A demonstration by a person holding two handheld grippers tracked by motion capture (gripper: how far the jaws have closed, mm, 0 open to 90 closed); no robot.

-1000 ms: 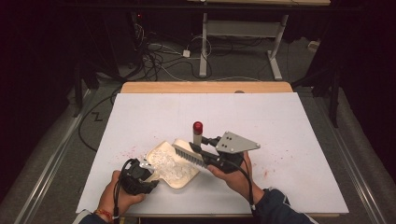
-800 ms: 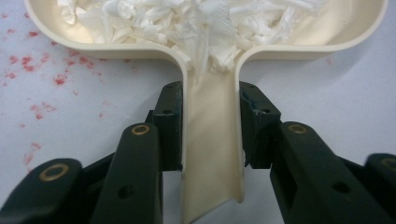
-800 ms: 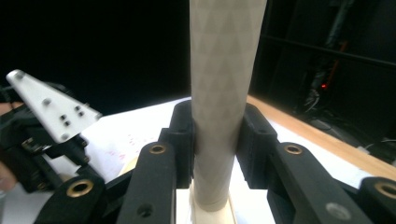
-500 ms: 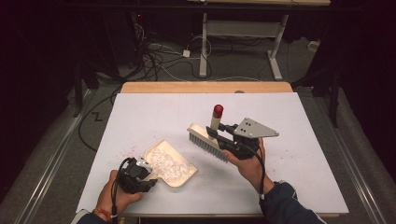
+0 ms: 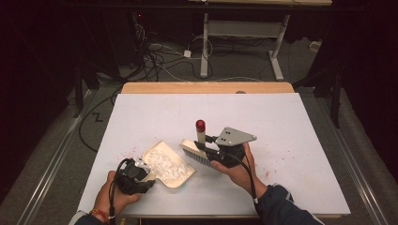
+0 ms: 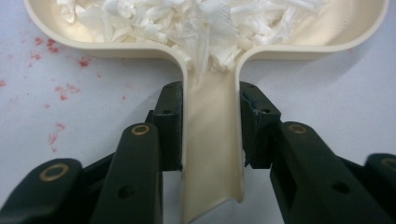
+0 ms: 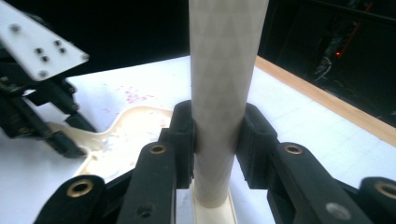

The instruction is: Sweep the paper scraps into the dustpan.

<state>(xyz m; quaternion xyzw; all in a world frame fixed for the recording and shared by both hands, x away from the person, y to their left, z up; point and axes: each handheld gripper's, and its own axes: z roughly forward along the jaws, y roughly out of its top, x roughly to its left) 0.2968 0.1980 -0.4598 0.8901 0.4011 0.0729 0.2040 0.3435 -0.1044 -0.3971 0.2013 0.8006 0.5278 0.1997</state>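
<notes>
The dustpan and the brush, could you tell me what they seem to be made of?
Dustpan: probably moulded plastic, cream, smooth and slightly glossy, with rounded rims and soft highlights.
Brush: pale handle, matte, faintly patterned, plastic or perhaps coated wood; red cap; grey bristles, likely synthetic.

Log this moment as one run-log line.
left gripper: shut on dustpan handle | right gripper: shut on brush handle | white scraps: in dustpan | brush: beside dustpan
</notes>
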